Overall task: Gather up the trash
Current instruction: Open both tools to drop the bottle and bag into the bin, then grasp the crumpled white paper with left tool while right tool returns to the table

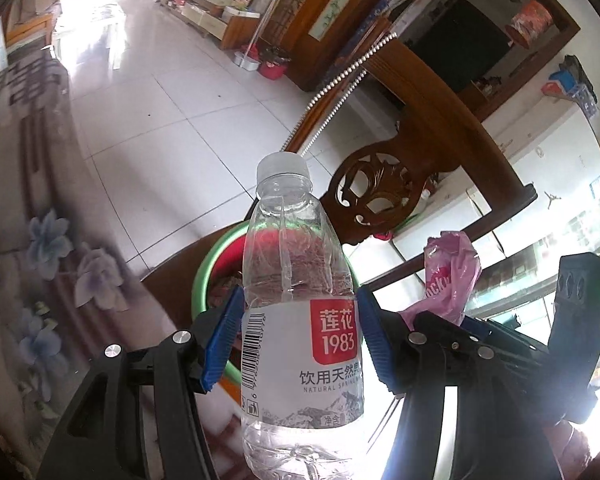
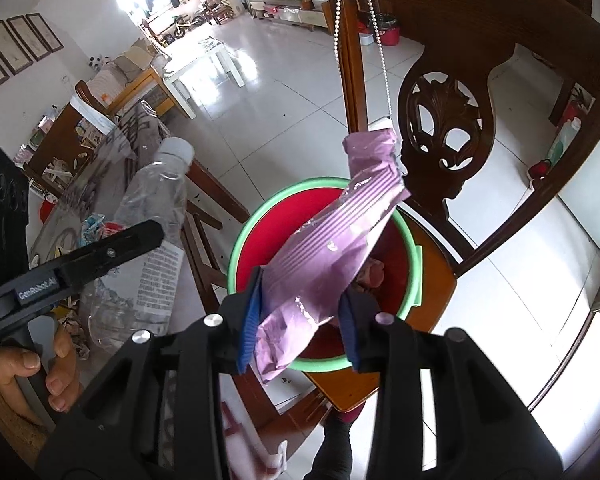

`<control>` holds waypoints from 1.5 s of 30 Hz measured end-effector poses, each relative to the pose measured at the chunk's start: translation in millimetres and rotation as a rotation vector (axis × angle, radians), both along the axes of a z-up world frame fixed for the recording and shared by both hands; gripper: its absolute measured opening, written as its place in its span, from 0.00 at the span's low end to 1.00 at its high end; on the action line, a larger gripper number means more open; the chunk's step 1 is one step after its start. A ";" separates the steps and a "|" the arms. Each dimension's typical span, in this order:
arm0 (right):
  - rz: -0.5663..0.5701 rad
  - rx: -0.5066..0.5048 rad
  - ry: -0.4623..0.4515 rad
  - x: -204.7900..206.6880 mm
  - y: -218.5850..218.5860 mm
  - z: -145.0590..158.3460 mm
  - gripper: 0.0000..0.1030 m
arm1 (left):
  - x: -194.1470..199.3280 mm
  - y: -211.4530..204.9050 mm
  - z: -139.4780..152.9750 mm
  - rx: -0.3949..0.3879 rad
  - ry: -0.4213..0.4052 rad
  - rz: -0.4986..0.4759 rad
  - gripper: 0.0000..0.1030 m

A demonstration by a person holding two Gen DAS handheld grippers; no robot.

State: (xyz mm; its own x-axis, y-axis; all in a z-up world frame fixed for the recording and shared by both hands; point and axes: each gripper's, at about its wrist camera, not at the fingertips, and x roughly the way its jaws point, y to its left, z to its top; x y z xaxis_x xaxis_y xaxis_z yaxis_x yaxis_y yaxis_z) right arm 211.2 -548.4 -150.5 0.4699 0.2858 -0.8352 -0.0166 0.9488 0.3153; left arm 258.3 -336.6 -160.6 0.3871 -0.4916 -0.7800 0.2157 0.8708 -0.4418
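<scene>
My left gripper (image 1: pixel 300 300) is shut on a clear water bottle (image 1: pixel 292 264) with a white cap and a red and white label, its blue pads pressing the label from both sides. The bottle (image 2: pixel 148 216) also shows at the left of the right wrist view. My right gripper (image 2: pixel 302 292) is shut on a crumpled purple wrapper (image 2: pixel 340 220) that sticks up above a red bucket with a green rim (image 2: pixel 260 208). The bucket's rim (image 1: pixel 204 276) lies just behind the bottle in the left wrist view, and the wrapper (image 1: pixel 452 276) is to the right.
The bucket stands on the seat (image 2: pixel 432 268) of a carved wooden chair (image 2: pixel 444 128). A table with a floral cloth (image 1: pixel 52 260) is at the left. A bead cord (image 2: pixel 336 20) hangs by the chair. A hand (image 2: pixel 24 368) holds the left gripper's handle. White tiled floor lies beyond.
</scene>
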 end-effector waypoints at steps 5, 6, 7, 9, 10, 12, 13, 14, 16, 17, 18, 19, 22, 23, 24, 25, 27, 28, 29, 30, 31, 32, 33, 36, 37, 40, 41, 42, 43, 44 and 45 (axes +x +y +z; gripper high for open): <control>-0.014 0.005 -0.004 2.9 -4.6 -1.8 0.48 | 4.5 -6.3 -0.1 -0.007 -0.010 -0.001 0.71; -0.016 0.006 -0.002 3.5 -5.2 -2.4 0.50 | 4.8 -6.6 0.9 -0.007 -0.014 -0.003 0.71; -0.021 0.006 -0.001 3.7 -5.8 -2.8 0.52 | 5.2 -6.8 1.6 -0.006 -0.016 -0.003 0.72; -0.028 0.009 -0.001 3.4 -6.1 -2.6 0.52 | 5.5 -4.2 2.5 -0.004 -0.019 0.002 0.72; -0.031 0.009 -0.001 3.2 -5.8 -2.5 0.52 | 5.4 -2.1 2.7 -0.006 -0.018 0.008 0.72; -0.038 0.007 0.000 2.0 -4.9 -1.7 0.55 | 4.2 3.4 2.8 -0.008 -0.015 0.019 0.72; -0.044 0.009 -0.001 0.8 -4.1 -0.9 0.56 | 3.4 5.5 2.5 -0.009 -0.013 0.023 0.72; -0.048 0.011 -0.001 0.1 -3.7 -1.0 0.56 | 2.1 8.6 2.5 -0.012 -0.010 0.027 0.72; -0.058 0.018 -0.001 -2.1 -1.9 0.0 0.57 | -2.1 14.6 3.5 -0.014 -0.008 0.033 0.72; -0.061 0.020 -0.001 -2.3 -1.0 0.4 0.57 | -4.3 17.8 4.2 -0.015 -0.009 0.035 0.72; -0.065 0.023 -0.001 -3.6 0.7 0.9 0.57 | -7.2 21.4 5.5 -0.016 -0.012 0.036 0.72; -0.067 0.026 -0.002 -5.2 3.5 1.6 0.58 | -11.4 25.5 7.4 -0.016 -0.016 0.038 0.72; -0.066 0.032 -0.004 -10.9 15.3 3.9 0.58 | -21.8 36.2 13.1 -0.025 -0.027 0.045 0.72; -0.063 0.034 -0.003 -12.6 19.8 4.3 0.58 | -27.4 41.7 15.5 -0.029 -0.031 0.050 0.72; -0.056 0.034 -0.002 -15.2 27.2 4.6 0.59 | -32.4 46.9 17.6 -0.033 -0.033 0.053 0.72; -0.050 0.035 -0.001 -17.6 33.5 4.6 0.59 | -40.0 53.8 20.1 -0.036 -0.036 0.056 0.72; -0.036 0.035 0.007 -22.2 47.9 3.3 0.60 | -50.4 65.6 23.4 -0.034 -0.042 0.063 0.72; -0.023 0.037 0.016 -24.8 59.0 1.6 0.61 | -55.9 72.6 25.5 -0.033 -0.046 0.066 0.72; -0.015 0.039 0.020 -27.0 65.9 1.0 0.61 | -63.1 81.7 28.0 -0.029 -0.051 0.074 0.72; -0.005 0.042 0.025 -28.9 74.1 0.2 0.61 | -69.0 90.7 30.1 -0.026 -0.056 0.083 0.72; 0.009 0.044 0.030 -30.8 85.4 -0.6 0.61 | -76.9 103.1 32.8 -0.020 -0.063 0.097 0.72; 0.023 0.046 0.033 -32.5 95.9 -0.5 0.61 | -82.2 112.9 34.4 -0.015 -0.067 0.111 0.72; 0.039 0.048 0.033 -34.2 107.0 0.2 0.61 | -88.6 126.3 36.4 -0.010 -0.072 0.131 0.72; 0.083 0.049 0.025 -39.8 136.7 5.2 0.61 | -105.6 166.1 38.8 0.003 -0.075 0.202 0.72; 0.100 0.049 0.020 -41.7 148.5 7.1 0.61 | -111.6 182.2 39.1 0.008 -0.074 0.235 0.72; 0.135 0.051 0.010 -48.2 175.8 11.2 0.61 | -127.5 227.0 39.0 0.030 -0.078 0.330 0.72; 0.146 0.050 0.009 -50.8 185.0 12.1 0.61 | -134.9 248.3 38.5 0.042 -0.080 0.380 0.72; 0.153 0.050 0.008 -52.9 191.0 12.8 0.61 | -141.3 267.8 37.8 0.054 -0.080 0.426 0.72; 0.161 0.049 0.008 -55.9 199.2 13.1 0.61 | -148.1 288.7 36.7 0.068 -0.077 0.477 0.72; 0.167 0.049 0.008 -58.4 205.5 13.6 0.61 | -154.3 308.7 35.6 0.084 -0.074 0.526 0.72; 0.172 0.049 0.009 -60.8 211.1 13.8 0.61 | -160.1 324.4 33.8 0.094 -0.070 0.563 0.72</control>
State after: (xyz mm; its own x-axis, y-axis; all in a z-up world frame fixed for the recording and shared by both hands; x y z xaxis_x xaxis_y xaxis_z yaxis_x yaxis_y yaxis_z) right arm 150.4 -337.3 -136.7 0.4033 0.4014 -0.8223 -0.1742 0.9159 0.3616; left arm 98.2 -12.2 -126.8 0.6213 -0.1244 -0.7736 -0.2667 0.8948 -0.3581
